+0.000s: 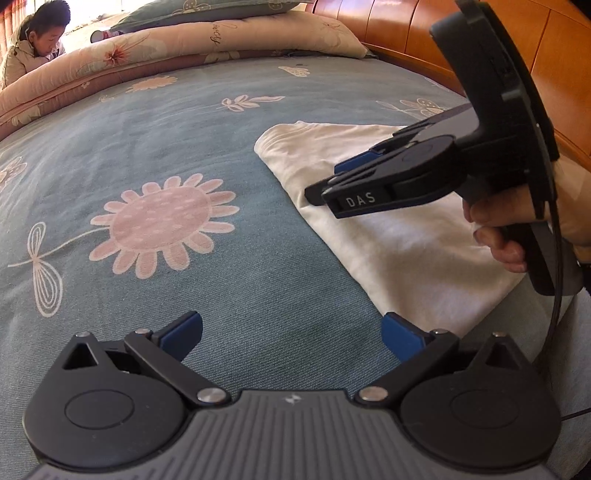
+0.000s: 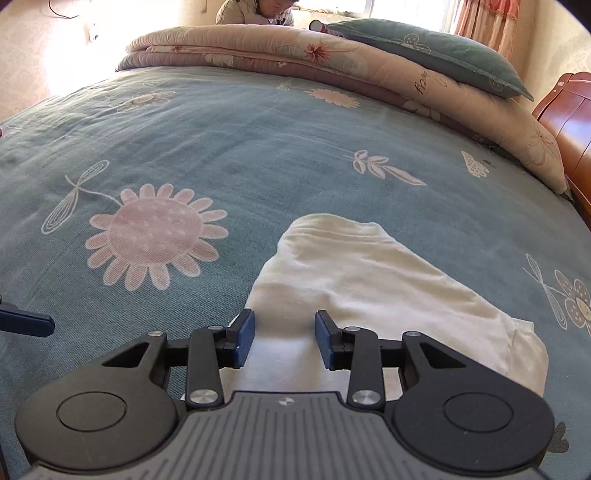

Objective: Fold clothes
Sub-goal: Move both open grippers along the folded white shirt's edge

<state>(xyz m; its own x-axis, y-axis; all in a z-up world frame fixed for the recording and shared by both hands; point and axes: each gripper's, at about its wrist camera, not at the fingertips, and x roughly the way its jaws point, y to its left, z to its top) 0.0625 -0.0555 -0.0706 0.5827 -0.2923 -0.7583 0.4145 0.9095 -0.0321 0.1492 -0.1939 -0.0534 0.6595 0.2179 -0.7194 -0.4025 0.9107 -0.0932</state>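
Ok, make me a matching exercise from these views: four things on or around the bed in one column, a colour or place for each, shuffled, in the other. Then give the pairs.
Column one:
1. folded garment
2. bedsheet
3. rolled quilt
4. headboard

Column two:
A. blue-green with pink flowers
B. polished reddish wood at the bed's edge
C. cream white, lying under the right gripper
D. pinkish, along the far side of the bed with a pillow on top

Pairs: 1-C, 2-A, 3-D, 4-B
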